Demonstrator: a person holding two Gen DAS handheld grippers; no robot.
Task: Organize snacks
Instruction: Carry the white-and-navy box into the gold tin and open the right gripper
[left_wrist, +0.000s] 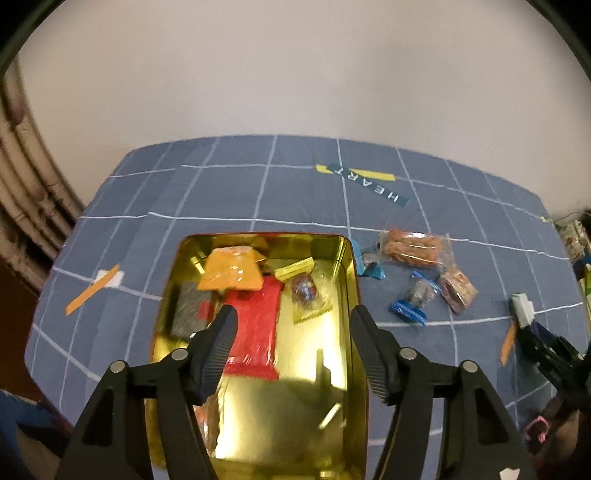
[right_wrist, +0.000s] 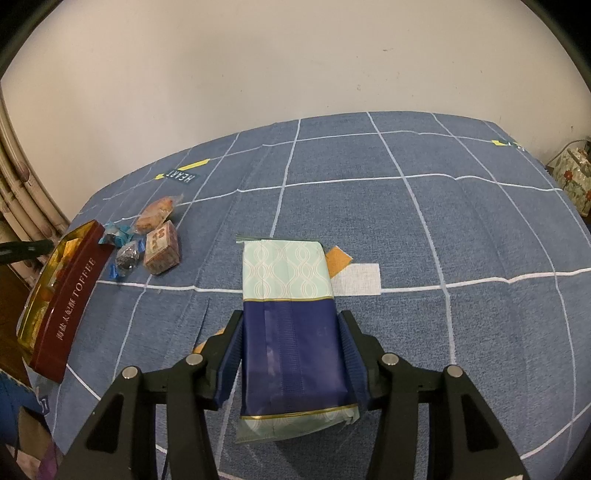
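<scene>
Worktop (right_wrist: 461, 206), blue grid cloth, carries everything. Toffee tin (right_wrist: 75, 291) sits at its left edge, lid off, already holding a red packet (left_wrist: 258, 325), an orange one (left_wrist: 231, 271) and a few small pieces.

Our right tool (right_wrist: 291, 354) is clamped on the navy-and-mint pack (right_wrist: 288, 314), one finger on each long side, grip towards the near end; whether the pack rests on the cloth or is just off it we cannot tell. Our left tool (left_wrist: 291, 336) hangs over the tin, fingers apart, nothing between them.

Loose snacks lie just right of the tin: clear biscuit bag (left_wrist: 413, 247), small printed box (left_wrist: 458, 290), blue-wrapped sweets (left_wrist: 413, 299).

We judge the pack is the piece in hand. Keep it level, carry it clear over the loose snacks, and mind the tin's free floor near us.
</scene>
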